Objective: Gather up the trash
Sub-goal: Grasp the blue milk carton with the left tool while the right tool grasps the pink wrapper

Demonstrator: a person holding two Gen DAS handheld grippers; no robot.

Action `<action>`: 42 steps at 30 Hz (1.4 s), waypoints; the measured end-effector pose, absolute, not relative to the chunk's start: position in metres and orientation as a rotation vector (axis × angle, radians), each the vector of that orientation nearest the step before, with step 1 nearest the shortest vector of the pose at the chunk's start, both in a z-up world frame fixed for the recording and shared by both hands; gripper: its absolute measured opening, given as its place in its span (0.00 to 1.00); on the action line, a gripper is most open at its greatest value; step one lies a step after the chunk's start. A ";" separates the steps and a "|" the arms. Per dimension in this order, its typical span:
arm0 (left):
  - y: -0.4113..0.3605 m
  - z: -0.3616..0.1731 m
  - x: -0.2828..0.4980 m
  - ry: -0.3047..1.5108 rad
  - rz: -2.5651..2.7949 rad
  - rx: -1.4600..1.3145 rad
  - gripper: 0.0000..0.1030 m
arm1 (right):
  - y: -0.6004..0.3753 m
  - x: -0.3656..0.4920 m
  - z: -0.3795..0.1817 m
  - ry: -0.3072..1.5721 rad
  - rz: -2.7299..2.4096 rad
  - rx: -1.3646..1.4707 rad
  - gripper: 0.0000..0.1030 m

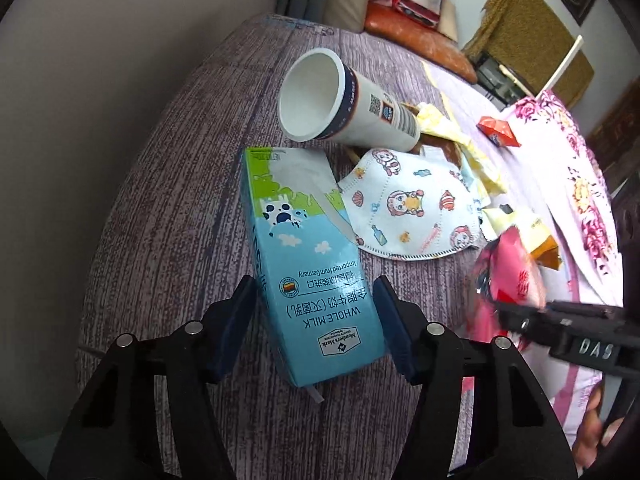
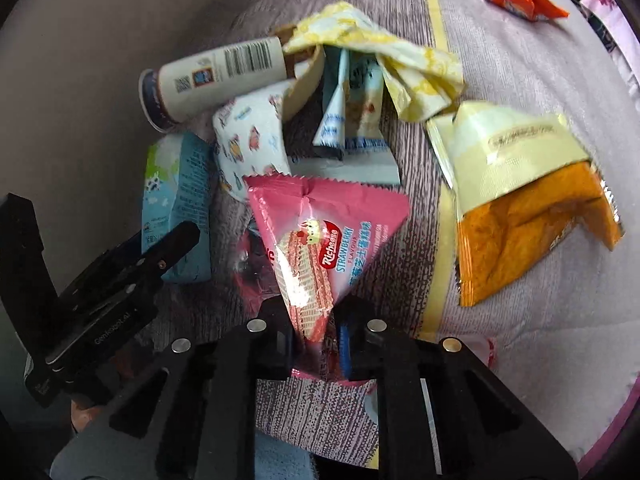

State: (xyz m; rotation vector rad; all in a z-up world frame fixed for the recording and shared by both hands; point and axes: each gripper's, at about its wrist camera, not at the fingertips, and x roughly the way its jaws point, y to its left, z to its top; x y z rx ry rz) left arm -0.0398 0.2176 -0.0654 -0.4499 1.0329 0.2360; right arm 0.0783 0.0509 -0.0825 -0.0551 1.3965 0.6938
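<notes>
Lying flat on the bed (image 1: 168, 184): milk carton (image 1: 308, 280), near end between the 2 parted fingers of the left gripper (image 1: 316, 320), pads beside it, contact unclear. Pinched upright in the nearly closed right gripper (image 2: 316, 340): pink wafer wrapper (image 2: 320, 240).
</notes>
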 end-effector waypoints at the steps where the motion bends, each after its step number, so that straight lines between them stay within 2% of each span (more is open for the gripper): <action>1: 0.218 -0.063 -0.042 1.034 0.231 -0.447 0.60 | 0.049 0.079 -0.077 1.387 0.705 -0.045 0.14; 14: 0.172 -0.024 -0.043 1.009 0.061 -0.362 0.58 | 0.001 0.099 -0.031 1.246 0.675 0.053 0.14; 23: 0.156 -0.067 -0.021 1.178 0.069 -0.329 0.58 | -0.036 0.115 -0.032 1.264 0.643 0.101 0.14; 27: 0.154 -0.076 -0.013 1.212 0.107 -0.305 0.65 | -0.041 0.113 -0.032 1.265 0.645 0.113 0.14; 29: 0.150 -0.074 -0.010 1.205 0.109 -0.283 0.62 | -0.042 0.113 -0.033 1.262 0.643 0.110 0.14; 30: 0.149 -0.073 -0.010 1.197 0.112 -0.273 0.49 | -0.043 0.113 -0.032 1.258 0.641 0.108 0.14; 34: 0.142 -0.065 -0.007 1.182 0.108 -0.260 0.48 | -0.048 0.115 -0.029 1.244 0.635 0.110 0.14; 42: 0.131 -0.012 -0.007 1.067 0.042 -0.248 0.48 | -0.067 0.124 -0.019 1.200 0.622 0.149 0.14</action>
